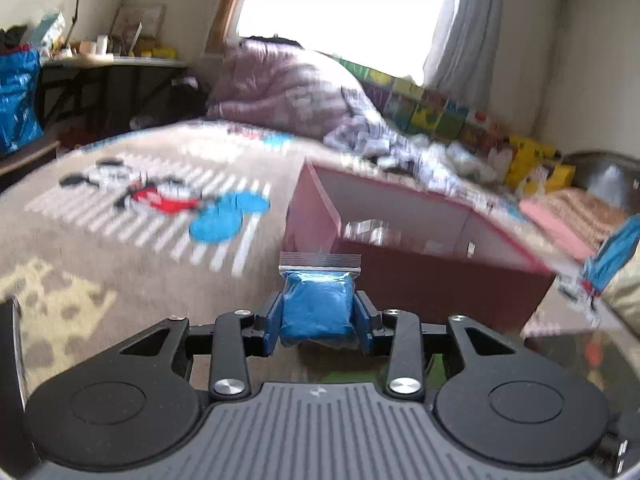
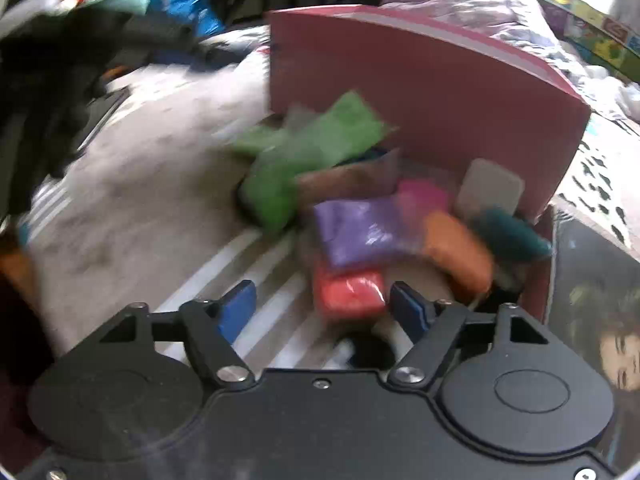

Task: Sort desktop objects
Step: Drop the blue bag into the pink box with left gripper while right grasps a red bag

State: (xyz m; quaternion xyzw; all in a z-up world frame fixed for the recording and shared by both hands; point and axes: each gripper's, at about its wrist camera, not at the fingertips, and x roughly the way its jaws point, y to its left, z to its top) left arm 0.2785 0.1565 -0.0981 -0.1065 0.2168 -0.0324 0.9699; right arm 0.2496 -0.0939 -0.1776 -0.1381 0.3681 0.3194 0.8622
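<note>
In the left wrist view, the left tongs (image 1: 319, 322) pinched a blue clay packet (image 1: 318, 308) in a clear zip bag, its sealed top edge sticking up beyond the blue fingers (image 1: 273, 326). The packet was held above the patterned bed cover (image 1: 120, 216), just short of the near wall of a pink box (image 1: 420, 276) that lay ahead and slightly to the right; something clear and glinting lay inside the box, too blurred to name. A rumpled quilt (image 1: 280, 84) sat beyond, by the bright window. In the right wrist view, the right tongs (image 2: 324, 312) stood spread with nothing between the fingers. A red clay packet (image 2: 348, 292) lay just ahead of them, nearer the right-hand finger. Past it lay a heap of packets against the outer side of the pink box (image 2: 420, 92): a purple packet (image 2: 360, 232), an orange packet (image 2: 456, 256), a green packet (image 2: 308, 152), all blurred.
</note>
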